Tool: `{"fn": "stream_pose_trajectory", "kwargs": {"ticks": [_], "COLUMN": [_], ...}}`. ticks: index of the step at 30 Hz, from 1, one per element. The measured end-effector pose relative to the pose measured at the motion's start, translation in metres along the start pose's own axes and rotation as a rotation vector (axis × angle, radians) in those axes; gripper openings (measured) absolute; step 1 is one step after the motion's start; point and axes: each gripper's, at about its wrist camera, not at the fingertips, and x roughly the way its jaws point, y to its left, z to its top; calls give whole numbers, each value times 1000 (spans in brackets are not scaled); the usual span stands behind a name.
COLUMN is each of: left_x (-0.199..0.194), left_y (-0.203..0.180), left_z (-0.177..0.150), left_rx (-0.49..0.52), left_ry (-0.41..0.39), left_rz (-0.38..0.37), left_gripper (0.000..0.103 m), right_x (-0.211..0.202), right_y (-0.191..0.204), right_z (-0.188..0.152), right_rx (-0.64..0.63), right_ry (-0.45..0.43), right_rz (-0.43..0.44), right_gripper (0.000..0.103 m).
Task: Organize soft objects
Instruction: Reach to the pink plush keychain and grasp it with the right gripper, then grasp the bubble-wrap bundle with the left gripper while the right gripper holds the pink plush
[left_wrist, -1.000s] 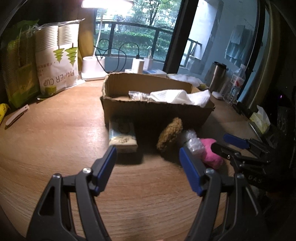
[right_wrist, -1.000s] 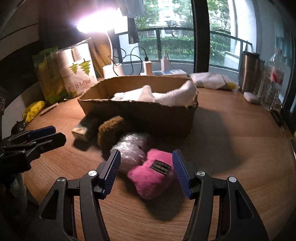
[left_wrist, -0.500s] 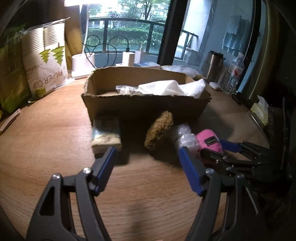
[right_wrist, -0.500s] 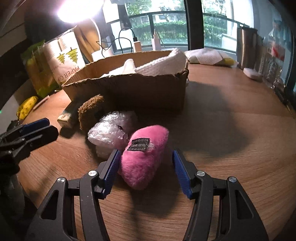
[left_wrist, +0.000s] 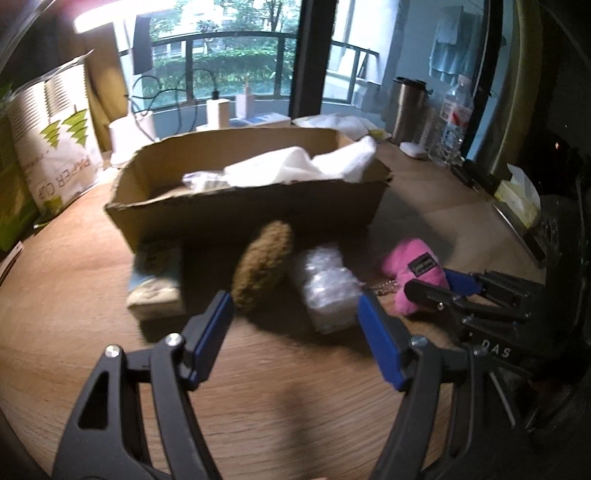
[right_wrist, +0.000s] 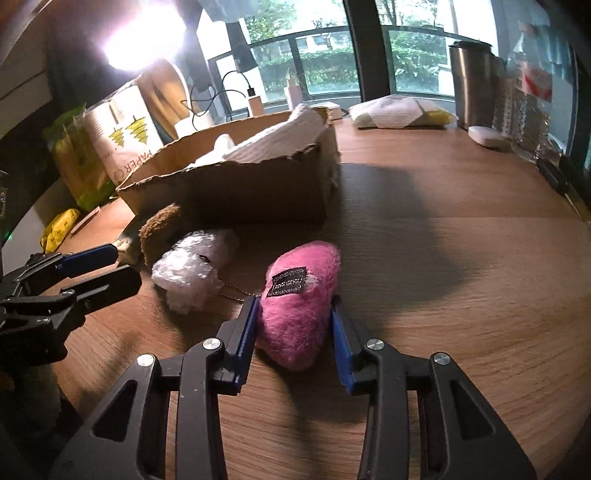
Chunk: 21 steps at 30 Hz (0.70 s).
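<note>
Right claw (right_wrist: 293, 321) clamps pink plush (right_wrist: 301, 299) (long axis running away from it); left claw (left_wrist: 295, 314) apart.

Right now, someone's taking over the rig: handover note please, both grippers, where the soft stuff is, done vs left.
Right gripper: pads against both sides of the pink plush, which lies on the table; not lifted.
Left gripper: open, empty, hovering in front of the brown plush and the bubble-wrap bundle.
Cardboard box: white cloth already inside.
On the table in front of the box: a small pack, brown plush, bubble-wrap bundle, pink plush.
Left: probably lift the pink plush into the box, then the others.
</note>
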Motion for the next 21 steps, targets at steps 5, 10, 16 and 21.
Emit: {"fn": "stream_pose_trajectory", "kwargs": {"ticks": [5, 10, 16, 21], "left_x": [10, 26, 43, 53], "left_y": [-17, -27, -31, -31], "left_z": [5, 9, 13, 14], "left_rx": [29, 33, 29, 32], "left_ry": [16, 44, 72, 94], "left_rz": [-3, 13, 35, 19], "left_gripper": [72, 72, 72, 69], "right_x": [-8, -13, -15, -15], "right_y": [-19, -34, -42, -41], "right_z": [-2, -4, -3, -4], "right_rx": [36, 59, 70, 64], "right_ry": [-22, -40, -46, -49], "right_rz": [7, 21, 53, 67], "right_gripper": [40, 39, 39, 39]}}
